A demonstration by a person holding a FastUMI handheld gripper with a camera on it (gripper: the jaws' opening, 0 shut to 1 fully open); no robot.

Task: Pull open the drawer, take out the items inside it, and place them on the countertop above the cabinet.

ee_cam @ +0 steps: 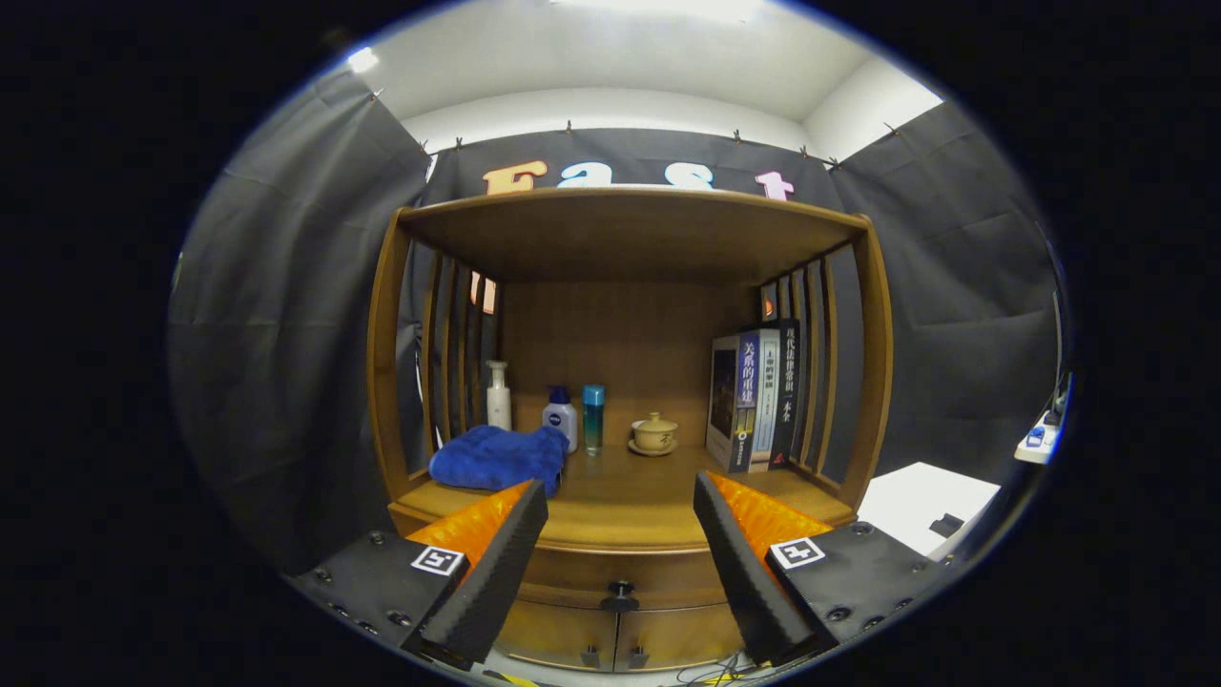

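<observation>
The gripper (620, 534) is held with its fingers wide apart and empty, lined up on the small dark knob (619, 599) of the closed wooden drawer (620, 571), probably so that the knob can be entered between them. The wooden countertop (620, 506) above keeps bare room beside the folded blue towel (498, 458) for the items.

Bright, even light falls from a white ceiling (610, 57) at twelve o'clock, with a small glare spot at eleven o'clock. The wooden cabinet (625, 286) at centre is sharp and warmly lit, its underside of the top shelf in soft shadow. Fisheye distortion bows its uprights outward. The open claw (620, 510) at six o'clock looks slightly soft.
</observation>
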